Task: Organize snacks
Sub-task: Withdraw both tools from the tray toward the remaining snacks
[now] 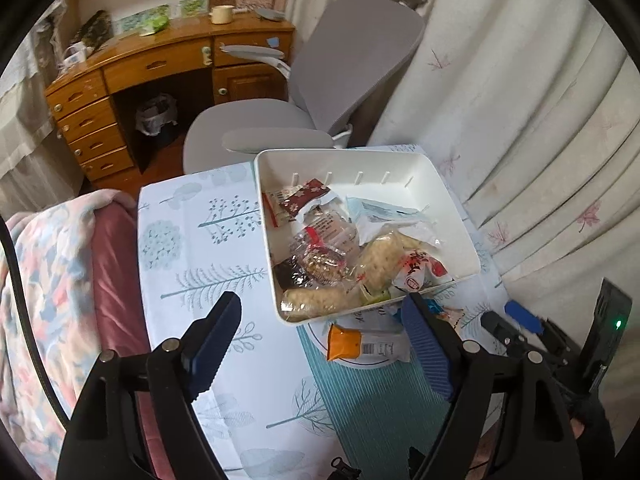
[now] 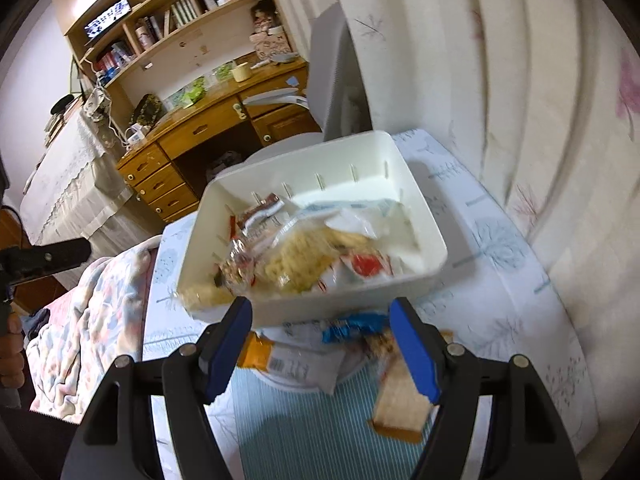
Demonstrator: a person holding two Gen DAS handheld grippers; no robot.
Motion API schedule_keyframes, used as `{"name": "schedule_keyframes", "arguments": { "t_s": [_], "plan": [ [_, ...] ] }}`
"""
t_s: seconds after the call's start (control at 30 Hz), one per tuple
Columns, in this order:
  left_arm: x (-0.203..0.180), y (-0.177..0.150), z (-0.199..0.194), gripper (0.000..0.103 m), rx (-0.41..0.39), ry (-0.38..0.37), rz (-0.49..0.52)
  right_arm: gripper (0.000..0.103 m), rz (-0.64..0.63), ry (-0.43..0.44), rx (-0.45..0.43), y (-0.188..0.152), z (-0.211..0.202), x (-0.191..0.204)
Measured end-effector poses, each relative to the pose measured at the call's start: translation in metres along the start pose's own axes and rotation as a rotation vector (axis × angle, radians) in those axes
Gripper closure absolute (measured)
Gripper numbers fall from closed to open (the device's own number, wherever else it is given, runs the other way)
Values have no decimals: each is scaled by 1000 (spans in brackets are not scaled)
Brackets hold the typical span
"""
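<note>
A white bin (image 1: 448,200) (image 2: 424,220) stands on the tree-print tablecloth with several wrapped snacks piled inside. In front of its near wall a white plate (image 1: 372,363) (image 2: 296,385) carries an orange-and-white packet (image 1: 360,346) (image 2: 288,360). A blue wrapper (image 2: 352,326) and a tan packet (image 2: 400,404) lie beside it. My left gripper (image 1: 320,340) hangs open over the orange-and-white packet, with its pads off it. My right gripper (image 2: 322,340) is open above the same loose snacks, and its blue pad (image 1: 520,316) shows at the right of the left wrist view. The right wrist view is blurred.
A teal striped mat (image 1: 380,420) lies under the plate. A grey office chair (image 1: 344,80) stands behind the table and a wooden desk (image 1: 160,64) beyond it. A curtain (image 1: 520,120) hangs close on the right. A patterned blanket (image 1: 48,280) lies at the left.
</note>
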State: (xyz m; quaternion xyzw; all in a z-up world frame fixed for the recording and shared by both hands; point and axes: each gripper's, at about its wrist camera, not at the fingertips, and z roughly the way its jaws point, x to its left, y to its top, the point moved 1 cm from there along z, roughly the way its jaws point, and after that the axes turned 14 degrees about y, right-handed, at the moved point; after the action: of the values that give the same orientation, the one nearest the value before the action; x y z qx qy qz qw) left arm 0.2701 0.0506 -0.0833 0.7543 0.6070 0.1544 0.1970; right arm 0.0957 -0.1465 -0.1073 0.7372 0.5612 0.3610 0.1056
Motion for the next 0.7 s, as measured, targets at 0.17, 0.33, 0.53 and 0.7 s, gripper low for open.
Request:
{"name": "schedule_keyframes", "arguments": {
  "t_s": [0.17,0.33,0.53,0.7],
  "plan": [
    [3,-26,-2,18,21,17,-53,31,20,-13,28,-24,1,-6],
    [3,-53,13,18,103,34,-104,31,35,4,51,-40,3,-12],
    [-6,-82,34,18,223,75,-177,31,67,39,79,-48,6,-25],
    [-16,-98,50,17,306,87,-262,31,33,55,141,-48,17,-35]
  ]
}}
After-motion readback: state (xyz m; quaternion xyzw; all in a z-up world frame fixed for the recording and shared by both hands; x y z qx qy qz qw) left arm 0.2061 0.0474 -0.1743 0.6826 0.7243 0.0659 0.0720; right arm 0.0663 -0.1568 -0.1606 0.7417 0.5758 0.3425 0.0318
